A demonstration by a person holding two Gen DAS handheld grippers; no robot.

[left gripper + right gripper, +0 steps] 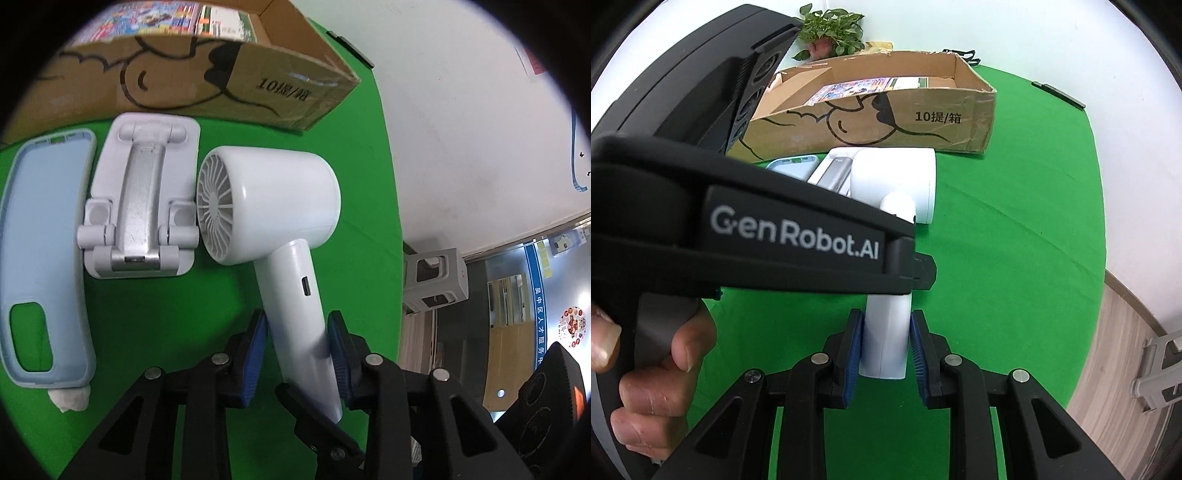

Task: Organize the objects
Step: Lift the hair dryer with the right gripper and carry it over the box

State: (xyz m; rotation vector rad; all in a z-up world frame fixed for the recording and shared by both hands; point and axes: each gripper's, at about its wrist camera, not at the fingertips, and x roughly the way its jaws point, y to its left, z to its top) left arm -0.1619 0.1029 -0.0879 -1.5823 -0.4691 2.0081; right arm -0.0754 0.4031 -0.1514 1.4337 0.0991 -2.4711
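Both tongs clamp the fan point(269, 199) handle: left gripper point(297, 354) mid-handle, right gripper point(885, 347) at its end. I lift level toward the box point(923, 110) ahead, avoiding twist.

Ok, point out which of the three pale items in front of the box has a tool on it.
The white handheld fan, rightmost of the three. Its handle sits between both tools; the phone stand and blue phone case lie untouched.
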